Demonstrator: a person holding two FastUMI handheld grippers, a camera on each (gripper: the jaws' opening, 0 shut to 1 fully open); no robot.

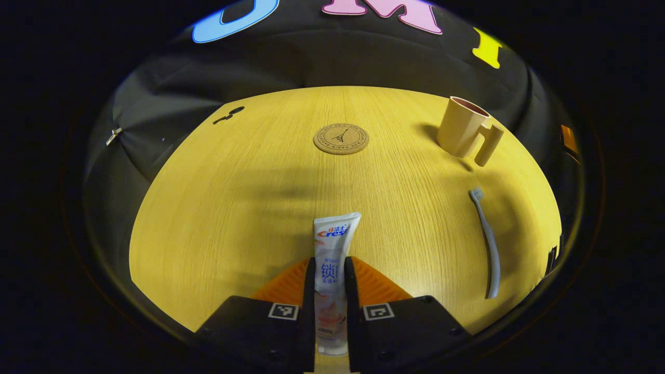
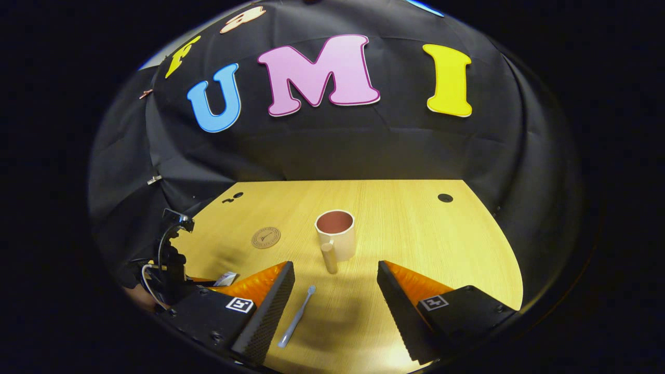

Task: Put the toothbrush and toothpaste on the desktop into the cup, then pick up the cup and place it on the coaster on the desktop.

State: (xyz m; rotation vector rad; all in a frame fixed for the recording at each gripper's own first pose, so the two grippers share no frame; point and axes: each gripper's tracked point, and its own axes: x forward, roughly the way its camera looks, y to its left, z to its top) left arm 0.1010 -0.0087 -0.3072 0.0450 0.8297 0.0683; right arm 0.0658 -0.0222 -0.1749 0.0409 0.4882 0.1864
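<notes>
Toothpaste (image 1: 332, 270) clamped in left tool (image 1: 330, 270); right tool (image 2: 332, 291) gapes over toothbrush (image 2: 296, 317), cup (image 2: 336, 235) standing mid-desktop (image 2: 441, 239).

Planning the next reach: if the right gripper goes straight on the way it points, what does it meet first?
Probably the cup, its handle nearest. The right gripper is open; the toothbrush lies low near its left finger, likely passed over.

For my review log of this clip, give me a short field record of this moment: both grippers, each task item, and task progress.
left gripper: shut on the toothpaste, tube lengthwise between the fingers
right gripper: open, holding nothing, above the desktop
toothbrush: lying flat on the desktop, between the right fingers, untouched
cup: upright, nothing visible inside, handle toward the right gripper
coaster: bare, apart from the cup
progress: nothing in the cup yet; cup not on the coaster
</notes>
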